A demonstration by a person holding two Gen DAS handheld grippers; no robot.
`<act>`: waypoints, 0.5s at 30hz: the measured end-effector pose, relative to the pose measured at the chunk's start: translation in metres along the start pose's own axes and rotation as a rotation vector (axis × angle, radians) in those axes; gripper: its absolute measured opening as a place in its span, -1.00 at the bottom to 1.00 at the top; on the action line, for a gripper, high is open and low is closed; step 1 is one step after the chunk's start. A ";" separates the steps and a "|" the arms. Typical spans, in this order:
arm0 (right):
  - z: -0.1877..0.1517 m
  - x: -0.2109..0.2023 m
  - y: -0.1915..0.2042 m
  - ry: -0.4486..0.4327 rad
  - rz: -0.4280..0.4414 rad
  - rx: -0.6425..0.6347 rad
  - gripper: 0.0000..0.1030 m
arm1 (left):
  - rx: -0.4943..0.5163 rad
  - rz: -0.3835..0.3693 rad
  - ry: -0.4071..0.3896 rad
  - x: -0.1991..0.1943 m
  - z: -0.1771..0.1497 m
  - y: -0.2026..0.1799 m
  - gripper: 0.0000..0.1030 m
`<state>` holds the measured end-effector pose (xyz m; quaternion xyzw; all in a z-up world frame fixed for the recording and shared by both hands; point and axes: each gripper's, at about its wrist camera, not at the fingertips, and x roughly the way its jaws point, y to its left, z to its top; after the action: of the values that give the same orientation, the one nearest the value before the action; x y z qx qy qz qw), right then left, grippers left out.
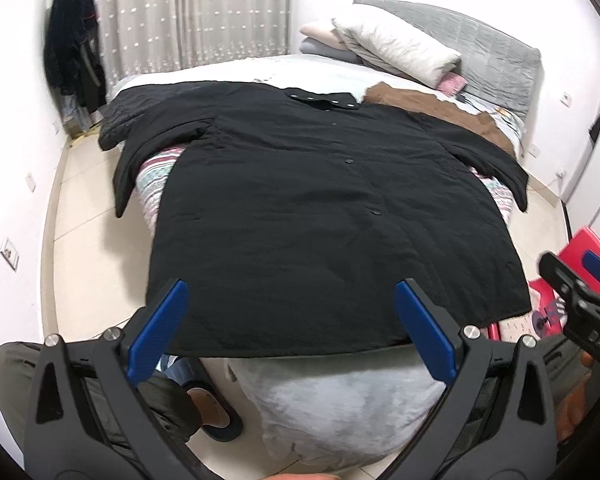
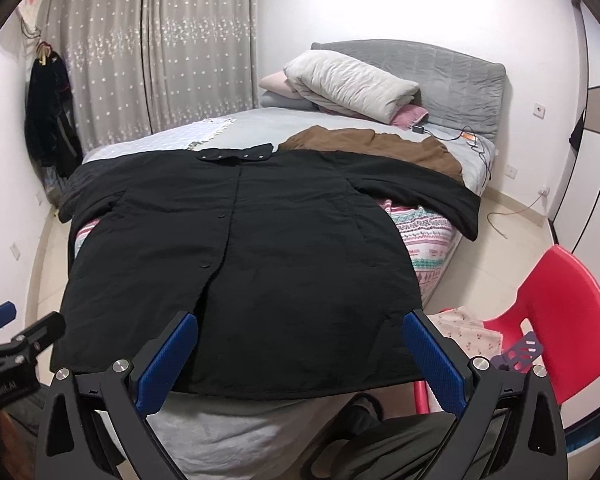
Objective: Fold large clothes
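Note:
A large black quilted coat (image 1: 320,208) lies spread flat, front up, on the bed (image 1: 340,392), collar at the far end, sleeves out to both sides, hem at the near edge. It also shows in the right wrist view (image 2: 260,248). My left gripper (image 1: 292,296) is open and empty, held above the hem. My right gripper (image 2: 300,324) is open and empty, also above the hem. The right gripper shows at the right edge of the left wrist view (image 1: 580,276). The left gripper shows at the left edge of the right wrist view (image 2: 8,332).
A brown garment (image 2: 372,146) lies beyond the coat's right shoulder. Folded bedding and pillows (image 2: 348,84) are stacked at the grey headboard (image 2: 460,72). A red plastic chair (image 2: 560,316) stands at the right. Dark clothes (image 2: 48,120) hang in the far left corner. Cables lie near the headboard.

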<state>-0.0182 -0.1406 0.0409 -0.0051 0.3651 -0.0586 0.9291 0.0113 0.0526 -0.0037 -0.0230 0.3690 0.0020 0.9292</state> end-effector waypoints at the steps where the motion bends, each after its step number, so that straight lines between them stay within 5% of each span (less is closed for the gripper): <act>1: 0.000 0.000 0.000 -0.003 -0.002 0.000 1.00 | -0.006 0.002 0.002 0.000 0.000 0.003 0.99; 15: -0.003 0.004 -0.001 -0.007 -0.047 0.006 1.00 | -0.015 -0.011 0.005 0.005 0.000 0.009 0.99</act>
<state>-0.0174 -0.1422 0.0361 -0.0112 0.3613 -0.0816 0.9288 0.0144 0.0618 -0.0075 -0.0320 0.3713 -0.0001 0.9280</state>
